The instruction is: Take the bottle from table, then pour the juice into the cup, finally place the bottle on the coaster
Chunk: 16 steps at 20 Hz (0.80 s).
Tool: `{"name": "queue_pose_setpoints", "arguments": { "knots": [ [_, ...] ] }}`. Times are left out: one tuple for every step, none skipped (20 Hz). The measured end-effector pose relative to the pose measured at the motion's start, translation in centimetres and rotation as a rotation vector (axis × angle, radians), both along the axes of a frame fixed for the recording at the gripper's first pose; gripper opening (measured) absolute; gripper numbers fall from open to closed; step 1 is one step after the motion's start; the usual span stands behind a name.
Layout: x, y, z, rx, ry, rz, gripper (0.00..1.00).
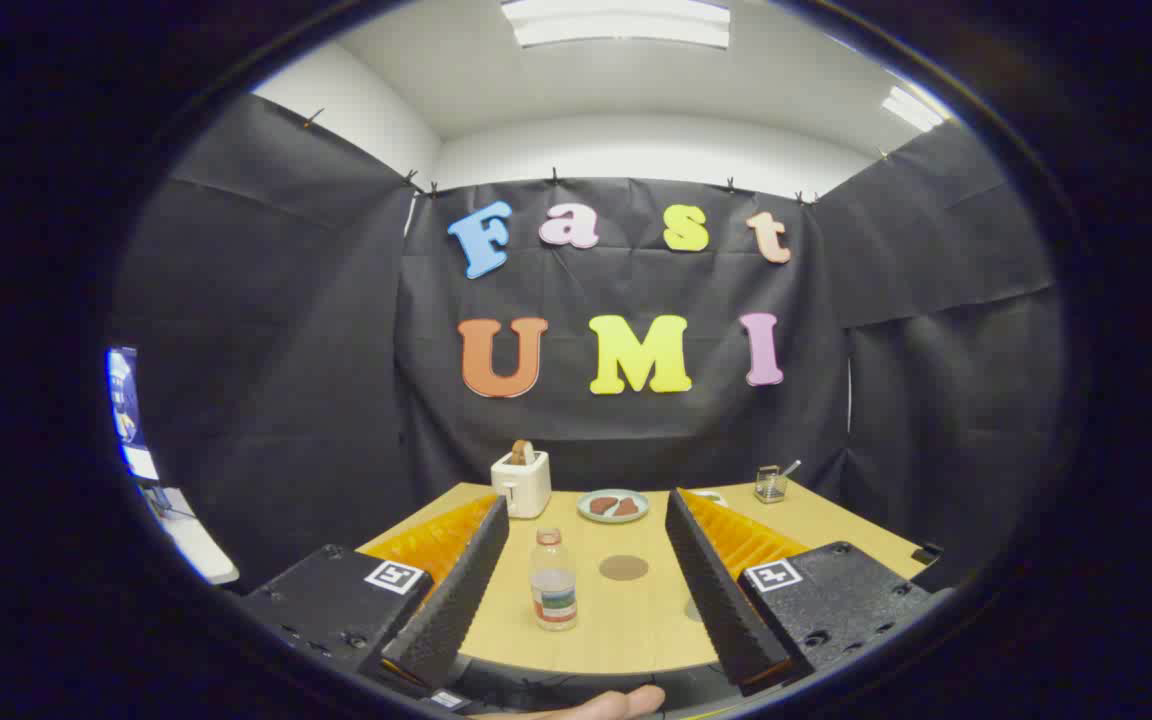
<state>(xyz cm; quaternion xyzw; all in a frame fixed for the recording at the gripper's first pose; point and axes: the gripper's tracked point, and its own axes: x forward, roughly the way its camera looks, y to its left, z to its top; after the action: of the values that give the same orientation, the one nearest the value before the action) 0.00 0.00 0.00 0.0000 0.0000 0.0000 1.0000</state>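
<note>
wooden table [816,530] spreads ahead of me. my gripper [586,585] has its fingers wide apart, holding nothing. a toaster [522,482] and a plate [613,506] sit at the far edge. between the fingers stands the bottle [553,580], upright, with the round coaster [623,568] just beside it.

No legible text found. The bottle [553,592] on the counter [636,620] carries a banded label, print too small to read. Square coded markers on the tongs [586,590] bear no words.
</note>
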Motion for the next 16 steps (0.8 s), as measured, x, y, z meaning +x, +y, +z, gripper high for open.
{"name": "queue_pose_setpoints", "arguments": {
  "knots": [
    [0.0, 0.1, -0.2, -0.001, 0.001, 0.0, 1.0],
    [-0.1, 0.3, -0.1, -0.001, -0.001, 0.003, 1.0],
    [-0.1, 0.6, -0.1, -0.001, -0.003, 0.005, 1.0],
    [-0.1, 0.7, -0.2, -0.003, -0.001, 0.008, 1.0],
    [0.0, 0.8, -0.4, -0.007, 0.001, 0.009, 1.0],
    [0.0, 0.8, -0.4, -0.01, 0.0, 0.005, 1.0],
    [-0.1, 0.8, -0.4, -0.011, -0.005, 0.002, 1.0],
    [0.0, 0.7, -0.5, -0.012, -0.003, -0.002, 1.0],
    [0.1, 0.7, -0.9, -0.01, 0.002, -0.003, 1.0],
    [0.1, 0.8, -1.1, -0.007, 0.003, -0.005, 1.0],
    [0.1, 0.7, -1.2, -0.004, 0.005, -0.007, 1.0],
    [0.3, 0.7, -1.4, -0.002, 0.007, -0.007, 1.0],
    [0.2, 0.9, -1.5, -0.002, 0.006, -0.005, 1.0],
    [0.3, 1.0, -1.5, -0.002, 0.005, -0.003, 1.0],
    [0.5, 1.1, -1.8, -0.003, 0.005, 0.0, 1.0],
    [0.5, 1.3, -1.9, -0.004, 0.002, 0.002, 1.0]
  ]
}}
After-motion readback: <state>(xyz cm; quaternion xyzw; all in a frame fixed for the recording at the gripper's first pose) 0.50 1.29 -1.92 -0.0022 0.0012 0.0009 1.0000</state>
